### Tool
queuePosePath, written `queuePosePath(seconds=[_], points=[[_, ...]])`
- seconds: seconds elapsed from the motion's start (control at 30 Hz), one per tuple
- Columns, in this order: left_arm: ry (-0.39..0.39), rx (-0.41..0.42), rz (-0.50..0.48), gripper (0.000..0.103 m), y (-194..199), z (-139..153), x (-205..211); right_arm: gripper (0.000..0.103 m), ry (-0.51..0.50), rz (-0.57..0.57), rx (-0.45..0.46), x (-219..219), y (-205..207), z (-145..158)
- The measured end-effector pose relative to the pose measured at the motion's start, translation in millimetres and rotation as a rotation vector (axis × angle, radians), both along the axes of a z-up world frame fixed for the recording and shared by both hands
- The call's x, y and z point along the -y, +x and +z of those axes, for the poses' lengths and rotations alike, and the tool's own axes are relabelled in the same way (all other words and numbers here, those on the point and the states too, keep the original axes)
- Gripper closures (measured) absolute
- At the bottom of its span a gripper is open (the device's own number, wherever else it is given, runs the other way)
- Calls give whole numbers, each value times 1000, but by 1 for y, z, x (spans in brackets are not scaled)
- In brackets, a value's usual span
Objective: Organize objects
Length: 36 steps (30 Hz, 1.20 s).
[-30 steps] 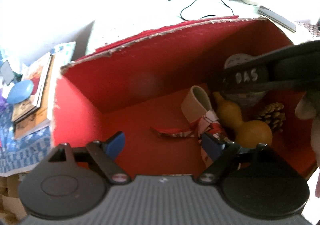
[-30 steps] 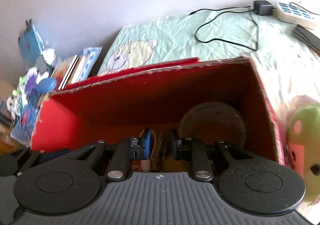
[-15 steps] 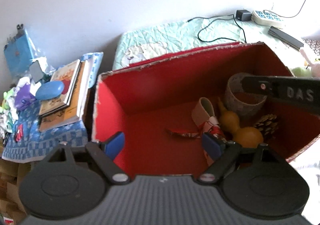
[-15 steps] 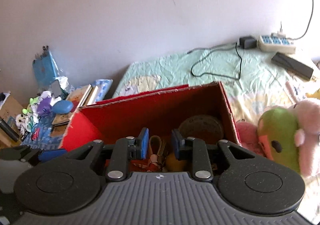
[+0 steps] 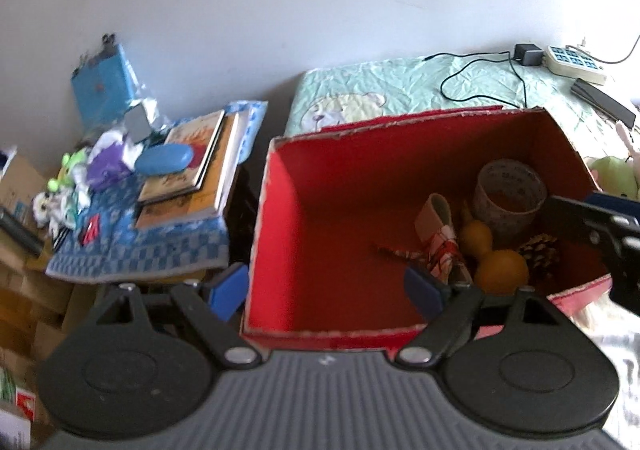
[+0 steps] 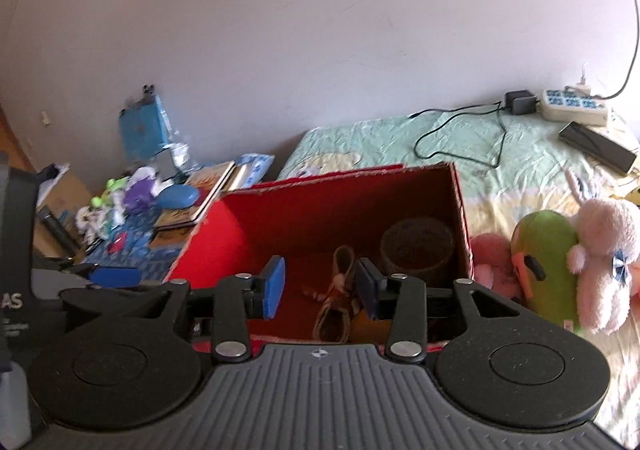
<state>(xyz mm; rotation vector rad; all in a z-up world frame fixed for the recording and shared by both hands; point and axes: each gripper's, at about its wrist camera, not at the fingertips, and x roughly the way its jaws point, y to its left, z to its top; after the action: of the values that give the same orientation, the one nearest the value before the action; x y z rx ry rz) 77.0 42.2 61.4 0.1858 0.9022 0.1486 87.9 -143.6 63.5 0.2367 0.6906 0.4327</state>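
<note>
Both our grippers, left (image 5: 326, 288) and right (image 6: 320, 292), hover spread and empty, the right one's jaws just widened, over the red box (image 5: 400, 334); right of it, the soft, light pink plush (image 6: 604, 262) looks easiest squeezed mid-body.

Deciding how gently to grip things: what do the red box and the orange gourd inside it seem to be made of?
Red box: likely cardboard with a matte red coating; its top edges look torn and pale. Orange gourd: smooth, slightly glossy and hard-looking, perhaps dried gourd or plastic; the look leaves it open.

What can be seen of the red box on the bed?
The red box is an open-topped cardboard carton, red inside and out, with rough, frayed rims. It sits upright on the pale green quilt. At its right end lie a tape roll, a yellow gourd, a pine cone and a wrapped bundle; the rest is bare floor.
</note>
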Motion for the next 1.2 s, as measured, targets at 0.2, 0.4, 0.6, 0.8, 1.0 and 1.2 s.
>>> queuePosePath(seconds=[0.2,0.4,0.6,0.8,1.0,1.2], points=[[4,-10,56,17,-17,1,10,61,20,98,-56,7,-10,-4],[16,-22,100,17,-34,-2,21,61,25,181,-107,9,-20,-17],[12,-62,154,17,-45,-12,25,61,50,218,-221,11,-21,-40],[13,-105,182,15,-55,-28,25,60,113,203,-358,10,-17,-61],[-2,-148,164,14,-55,-42,14,59,162,146,-460,4,-14,-73],[-16,-187,113,12,-50,-54,-5,59,226,110,-547,-9,-10,-83]])
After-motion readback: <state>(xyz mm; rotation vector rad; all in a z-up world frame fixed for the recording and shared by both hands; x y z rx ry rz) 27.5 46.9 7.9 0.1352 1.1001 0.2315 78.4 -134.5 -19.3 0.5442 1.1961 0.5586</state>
